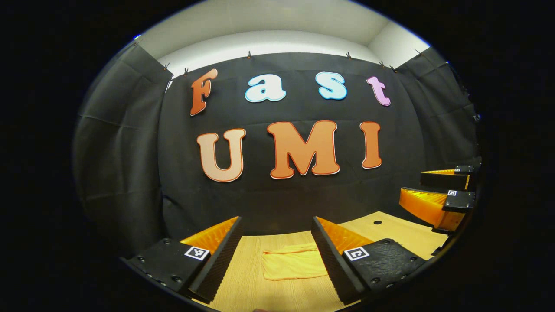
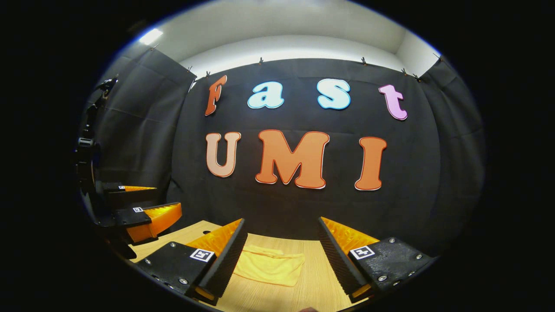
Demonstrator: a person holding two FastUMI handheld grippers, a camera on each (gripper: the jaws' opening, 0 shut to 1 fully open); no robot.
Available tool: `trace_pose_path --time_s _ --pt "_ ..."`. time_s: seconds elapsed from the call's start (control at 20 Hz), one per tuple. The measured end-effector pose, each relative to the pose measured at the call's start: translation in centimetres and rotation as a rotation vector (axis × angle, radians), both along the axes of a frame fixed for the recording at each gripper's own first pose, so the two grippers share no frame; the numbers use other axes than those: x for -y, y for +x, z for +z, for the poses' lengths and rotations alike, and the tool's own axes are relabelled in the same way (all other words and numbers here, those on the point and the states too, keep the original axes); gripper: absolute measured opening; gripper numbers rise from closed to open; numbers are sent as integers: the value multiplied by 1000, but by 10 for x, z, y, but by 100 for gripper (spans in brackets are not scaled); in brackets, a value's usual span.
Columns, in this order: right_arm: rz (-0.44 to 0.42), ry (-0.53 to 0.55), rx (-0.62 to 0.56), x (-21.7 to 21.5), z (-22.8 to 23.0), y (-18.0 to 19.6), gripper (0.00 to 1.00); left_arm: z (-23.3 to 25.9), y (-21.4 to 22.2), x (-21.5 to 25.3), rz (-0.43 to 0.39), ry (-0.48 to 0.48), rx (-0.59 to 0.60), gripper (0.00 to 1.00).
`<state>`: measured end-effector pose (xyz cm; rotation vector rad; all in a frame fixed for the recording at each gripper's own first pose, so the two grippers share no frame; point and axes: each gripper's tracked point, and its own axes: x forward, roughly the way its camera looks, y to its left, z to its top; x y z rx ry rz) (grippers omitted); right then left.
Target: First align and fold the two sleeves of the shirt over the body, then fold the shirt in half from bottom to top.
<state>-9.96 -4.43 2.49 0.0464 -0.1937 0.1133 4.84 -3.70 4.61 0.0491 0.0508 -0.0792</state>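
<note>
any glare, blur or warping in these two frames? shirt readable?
Left gripper view: sharp, heavy fisheye bowing of the wall, bright ceiling band up top, no glare on the table; folded shirt evenly lit between the open left gripper. Right gripper view: same warp, a light hotspot upper left; shirt crisp, right gripper open.

- The shirt (image 1: 294,262), folded into a flat bundle, lies on the table (image 1: 403,236), between the spread fingers of the left gripper (image 1: 276,229), which is raised above it.
- The right gripper (image 1: 438,195) is off to the right, over the table's edge.
- The cloth wall (image 1: 277,195) stands behind the table.
- In the right gripper view, the shirt (image 2: 269,265) lies ahead, toward the left finger.
</note>
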Motion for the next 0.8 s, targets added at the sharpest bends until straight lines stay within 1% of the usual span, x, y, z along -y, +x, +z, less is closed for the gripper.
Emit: trace_pose_path --time_s 0.1,0.15,0.2,0.45,0.55,0.7,0.75,0.8 --pt "-2 6 -12 1 -5 -1 98 0 -1 3 -4 1 6 97" --pt "3 14 -14 -1 -6 -3 98 -2 -2 6 -11 -2 5 96" --pt "2 23 -7 0 -6 -4 98 -4 -4 7 -15 -4 2 97" --pt "-6 24 14 1 -6 -7 99 -7 -4 9 -32 -4 -2 96" --pt "-2 28 8 2 -10 -7 99 -9 -6 9 -31 9 -1 97" --pt "3 37 -8 3 -19 -8 99 -10 -11 7 -23 8 4 96" --pt "5 37 -12 3 -20 -9 95 -11 -13 8 -25 5 2 96" --pt "5 36 -15 3 -22 -10 98 -12 -15 9 -24 9 3 96"
